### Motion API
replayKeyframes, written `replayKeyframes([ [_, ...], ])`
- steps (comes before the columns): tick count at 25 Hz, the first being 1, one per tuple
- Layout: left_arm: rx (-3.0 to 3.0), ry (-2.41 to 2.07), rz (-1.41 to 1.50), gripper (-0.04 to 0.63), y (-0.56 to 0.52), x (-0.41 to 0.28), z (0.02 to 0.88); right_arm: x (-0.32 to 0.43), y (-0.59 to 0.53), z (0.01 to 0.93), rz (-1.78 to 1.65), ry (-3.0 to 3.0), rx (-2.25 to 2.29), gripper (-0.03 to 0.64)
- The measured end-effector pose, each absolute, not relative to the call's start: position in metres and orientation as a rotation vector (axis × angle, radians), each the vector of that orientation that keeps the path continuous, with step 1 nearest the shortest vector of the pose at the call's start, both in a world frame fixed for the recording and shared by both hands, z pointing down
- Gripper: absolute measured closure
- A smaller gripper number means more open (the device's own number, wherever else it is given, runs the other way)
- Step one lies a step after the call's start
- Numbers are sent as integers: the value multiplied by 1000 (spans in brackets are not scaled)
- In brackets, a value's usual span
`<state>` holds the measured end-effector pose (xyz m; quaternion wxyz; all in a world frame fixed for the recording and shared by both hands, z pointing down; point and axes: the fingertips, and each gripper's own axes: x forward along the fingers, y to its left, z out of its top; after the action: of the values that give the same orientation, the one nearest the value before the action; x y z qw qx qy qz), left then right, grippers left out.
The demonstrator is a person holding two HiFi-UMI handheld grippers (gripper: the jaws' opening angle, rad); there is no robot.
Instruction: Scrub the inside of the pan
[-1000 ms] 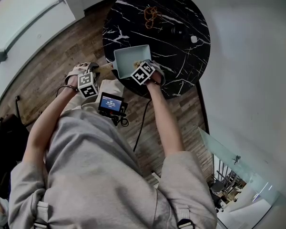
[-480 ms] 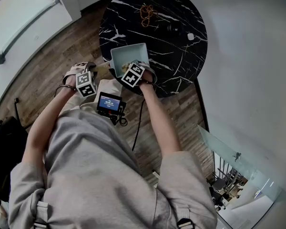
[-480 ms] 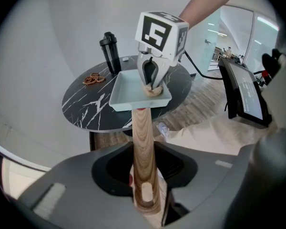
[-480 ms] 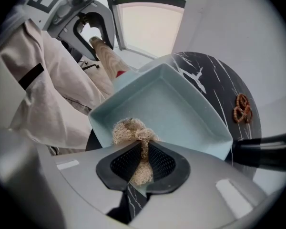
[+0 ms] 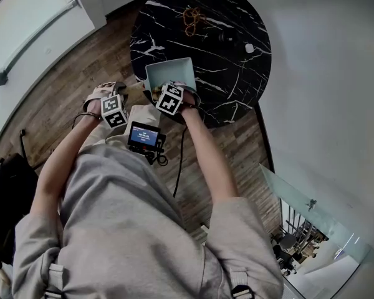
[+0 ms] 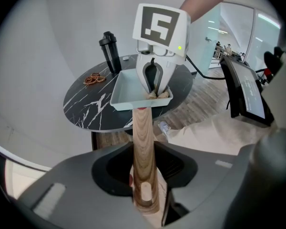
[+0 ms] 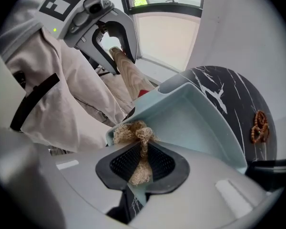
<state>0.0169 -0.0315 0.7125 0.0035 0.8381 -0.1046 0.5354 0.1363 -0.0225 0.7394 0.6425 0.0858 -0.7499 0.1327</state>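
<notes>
A pale blue square pan (image 5: pixel 168 75) (image 6: pixel 128 87) (image 7: pixel 193 123) rests on the near edge of a round black marble table (image 5: pixel 237 55). Its wooden handle (image 6: pixel 143 161) (image 7: pixel 128 75) sticks out toward me, and my left gripper (image 5: pixel 114 111) (image 6: pixel 144 199) is shut on it. My right gripper (image 5: pixel 170 98) (image 7: pixel 142 168) is shut on a tan fibrous scrubber (image 7: pixel 133 135) (image 6: pixel 158 94). The scrubber presses on the pan's near inside corner, close to the handle.
Brown beads (image 5: pixel 190 17) (image 6: pixel 93 78) (image 7: pixel 260 125) lie on the far side of the table, next to a black bottle (image 6: pixel 109 51) (image 5: pixel 227 39). A small screen (image 5: pixel 143 136) hangs at my chest. Wooden floor surrounds the table.
The right gripper with the scrubber has slid left along the pan's near side, toward the handle corner. The left gripper and pan have stayed put.
</notes>
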Motion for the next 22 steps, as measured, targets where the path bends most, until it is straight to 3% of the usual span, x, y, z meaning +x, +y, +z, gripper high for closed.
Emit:
replayKeyframes([
  [22,2682,-289,1729,462,-41,20,714,253,-43,740,114,-1418,414,555],
])
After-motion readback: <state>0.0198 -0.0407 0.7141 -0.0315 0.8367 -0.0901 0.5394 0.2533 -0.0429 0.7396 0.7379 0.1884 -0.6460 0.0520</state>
